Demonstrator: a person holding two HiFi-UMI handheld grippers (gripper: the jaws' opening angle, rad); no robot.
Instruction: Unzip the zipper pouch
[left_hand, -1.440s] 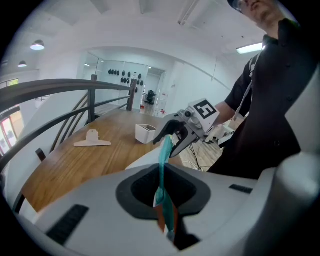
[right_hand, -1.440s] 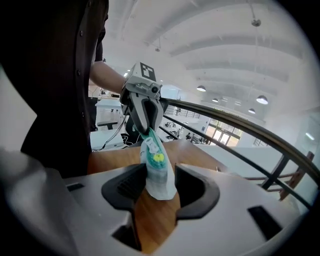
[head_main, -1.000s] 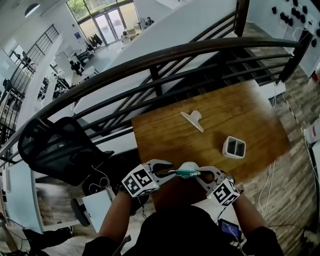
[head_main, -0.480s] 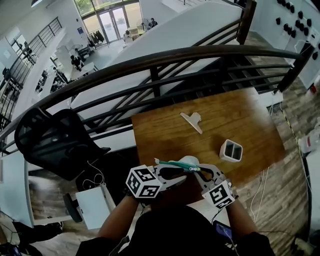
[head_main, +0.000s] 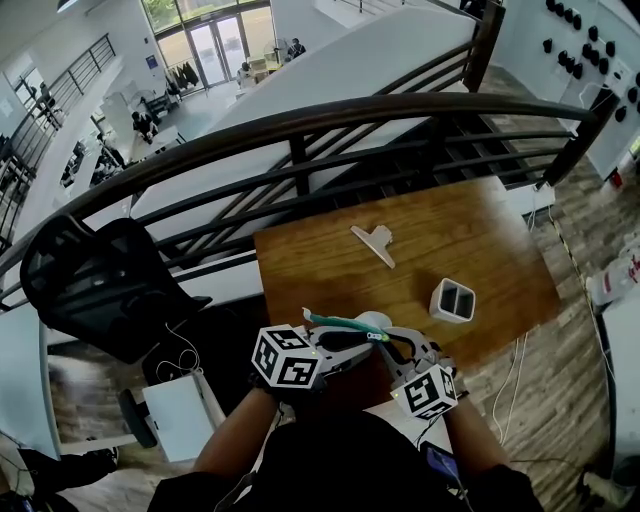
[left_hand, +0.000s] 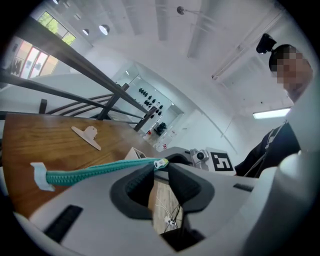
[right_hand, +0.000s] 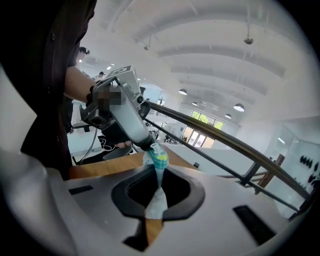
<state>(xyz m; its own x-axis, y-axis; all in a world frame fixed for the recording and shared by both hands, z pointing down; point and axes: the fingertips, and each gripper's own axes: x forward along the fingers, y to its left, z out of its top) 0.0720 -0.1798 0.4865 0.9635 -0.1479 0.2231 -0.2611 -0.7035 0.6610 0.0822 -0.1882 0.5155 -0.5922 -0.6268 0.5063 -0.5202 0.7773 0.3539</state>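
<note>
The zipper pouch (head_main: 345, 324), white with a teal zipper, hangs in the air over the near edge of the wooden table (head_main: 450, 240). My right gripper (head_main: 392, 345) is shut on its white fabric end (right_hand: 154, 200), with the teal zipper end just above the jaws. My left gripper (head_main: 335, 346) sits at the other side. In the left gripper view the teal zipper (left_hand: 95, 171) runs leftward from the silver pull (left_hand: 160, 163), which lies at the jaw tips of the left gripper (left_hand: 159, 170). Those jaws are closing, with a gap still showing between the pads.
A white binder clip (head_main: 372, 243) lies mid-table and a white two-slot holder (head_main: 452, 300) stands to its right. A dark curved railing (head_main: 300, 125) runs behind the table. A black office chair (head_main: 100, 290) sits at the left.
The teal zipper now slants up to the left above the left gripper and shows more length. Both grippers have shifted slightly left and stay close together.
</note>
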